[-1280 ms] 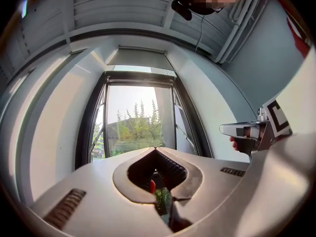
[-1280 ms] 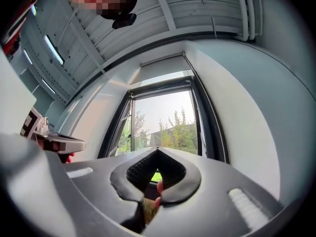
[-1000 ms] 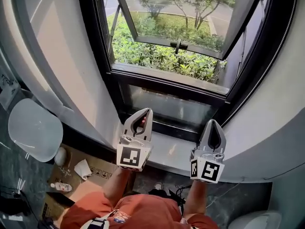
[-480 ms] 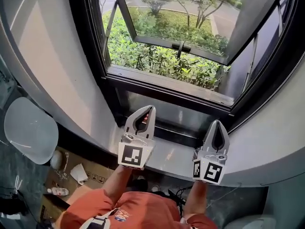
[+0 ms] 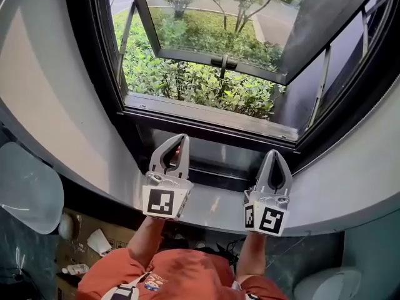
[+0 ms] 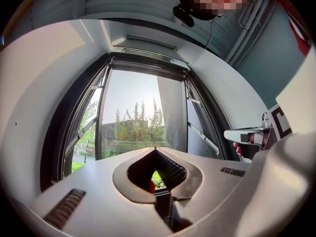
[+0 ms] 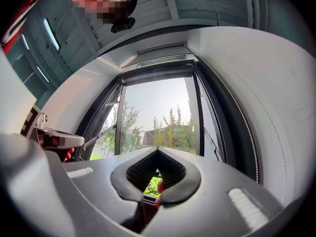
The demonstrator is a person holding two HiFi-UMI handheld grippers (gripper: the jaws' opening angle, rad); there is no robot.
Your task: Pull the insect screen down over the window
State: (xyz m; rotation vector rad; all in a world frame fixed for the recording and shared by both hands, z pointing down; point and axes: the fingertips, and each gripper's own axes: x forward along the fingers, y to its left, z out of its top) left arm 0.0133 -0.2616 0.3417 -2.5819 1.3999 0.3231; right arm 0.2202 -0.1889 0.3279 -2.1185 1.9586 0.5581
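1. Two grippers are held side by side over the sill (image 5: 214,208), the left gripper (image 5: 180,137) and the right gripper (image 5: 274,152), each with its jaws closed together on nothing
2. Just beyond their tips stands the dark window frame (image 5: 206,120), near both
3. Up along the frame's top edge the insect screen (image 6: 148,59) sits drawn up, well above the grippers
4. Past the frame, the glass sash (image 5: 212,58) hangs swung outward over green shrubs (image 5: 187,83)
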